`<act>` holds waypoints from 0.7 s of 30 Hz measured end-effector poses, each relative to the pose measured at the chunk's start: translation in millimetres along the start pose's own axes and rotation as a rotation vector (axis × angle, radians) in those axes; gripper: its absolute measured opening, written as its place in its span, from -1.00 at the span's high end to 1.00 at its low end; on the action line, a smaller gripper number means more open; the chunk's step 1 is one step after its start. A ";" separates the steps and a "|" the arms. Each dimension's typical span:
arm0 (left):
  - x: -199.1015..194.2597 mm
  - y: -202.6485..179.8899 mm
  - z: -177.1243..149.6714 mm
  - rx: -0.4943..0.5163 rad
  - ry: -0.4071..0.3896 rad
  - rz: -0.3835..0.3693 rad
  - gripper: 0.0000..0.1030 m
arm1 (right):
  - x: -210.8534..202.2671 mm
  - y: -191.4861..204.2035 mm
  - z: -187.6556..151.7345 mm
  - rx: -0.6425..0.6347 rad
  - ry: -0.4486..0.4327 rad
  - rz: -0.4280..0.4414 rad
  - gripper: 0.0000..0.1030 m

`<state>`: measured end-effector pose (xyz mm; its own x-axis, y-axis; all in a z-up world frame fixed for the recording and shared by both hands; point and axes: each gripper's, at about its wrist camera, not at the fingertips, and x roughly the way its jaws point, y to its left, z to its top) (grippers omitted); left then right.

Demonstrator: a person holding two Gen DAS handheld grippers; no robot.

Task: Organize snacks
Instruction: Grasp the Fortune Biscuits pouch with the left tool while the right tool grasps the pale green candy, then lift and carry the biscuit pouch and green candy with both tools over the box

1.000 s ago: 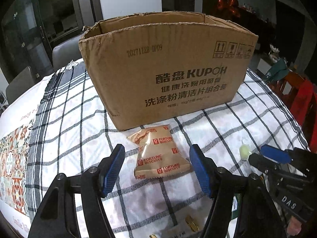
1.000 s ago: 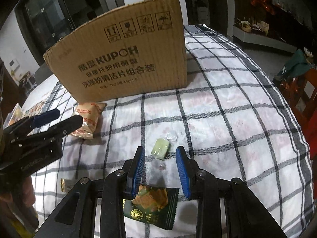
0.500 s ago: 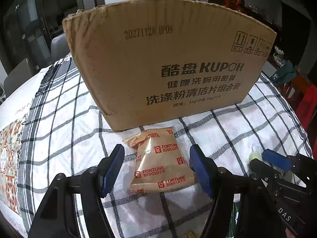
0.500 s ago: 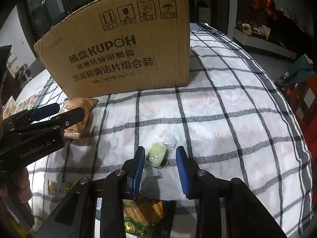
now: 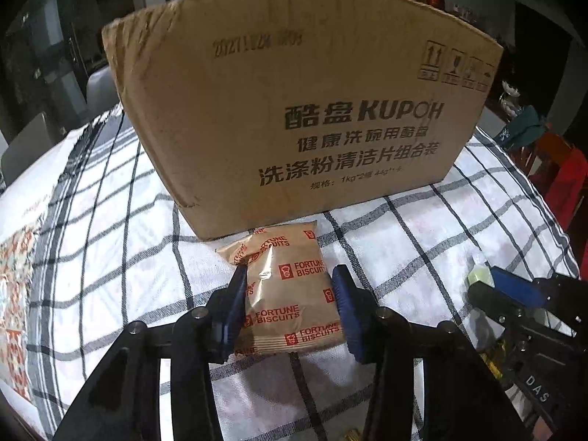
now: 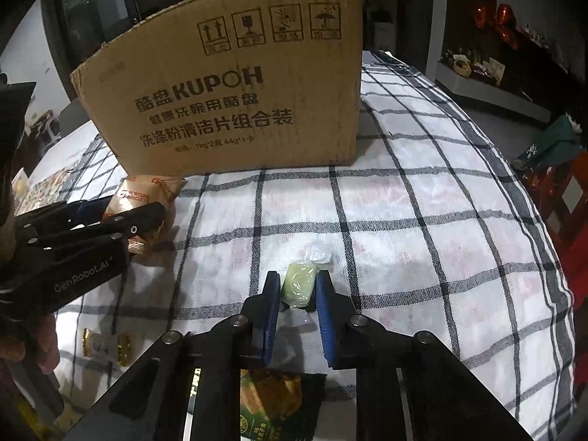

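1. Table covered with a white cloth (image 6: 422, 228) in black check. A cardboard box (image 5: 294, 117) stands upright on it at the far side, printed face toward both cameras.
2. Left gripper (image 5: 290, 294): blue pads either side of a tan biscuit pack (image 5: 284, 290) that lies flat on the cloth just in front of the box. Jaws closing. Left pad touches the pack's edge and the wrapper creases there; right pad sits right at the other edge, contact not clear. The pack rests on the cloth, not lifted.
3. Seen from the right wrist, the same pack (image 6: 147, 202) lies near the box's lower left corner, partly hidden by the left gripper (image 6: 121, 220).
4. Right gripper (image 6: 296, 286): jaws closing on a pale green candy (image 6: 298, 286) in clear twisted wrap. Both pads lie against its sides. The candy is on the cloth, well in front of the box.
5. Left wrist view shows the candy (image 5: 479, 275) at the tip of the right gripper (image 5: 488, 283), to the right of the pack.
6. A dark green snack pack (image 6: 272, 400) lies under the right gripper, close to the camera.
7. A small gold-wrapped sweet (image 6: 106, 345) lies on the cloth at lower left of the right wrist view, beside a hand (image 6: 25, 345).
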<state>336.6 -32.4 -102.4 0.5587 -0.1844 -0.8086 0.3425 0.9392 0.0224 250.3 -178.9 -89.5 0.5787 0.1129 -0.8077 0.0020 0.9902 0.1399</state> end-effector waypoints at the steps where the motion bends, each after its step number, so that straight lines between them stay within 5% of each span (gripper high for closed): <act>1: -2.9 -0.9 -0.4 0.002 -0.006 -0.002 0.14 | -2.4 0.4 0.5 0.000 -0.006 0.006 0.59; 21: -76.5 -21.9 1.5 0.015 -0.118 -0.037 0.15 | -52.3 0.4 20.5 -0.020 -0.139 0.090 0.59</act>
<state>287.5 -39.3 -40.1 0.6299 -0.2524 -0.7345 0.3751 0.9270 0.0032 236.7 -186.1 -35.5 0.6830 0.1902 -0.7052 -0.0701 0.9781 0.1959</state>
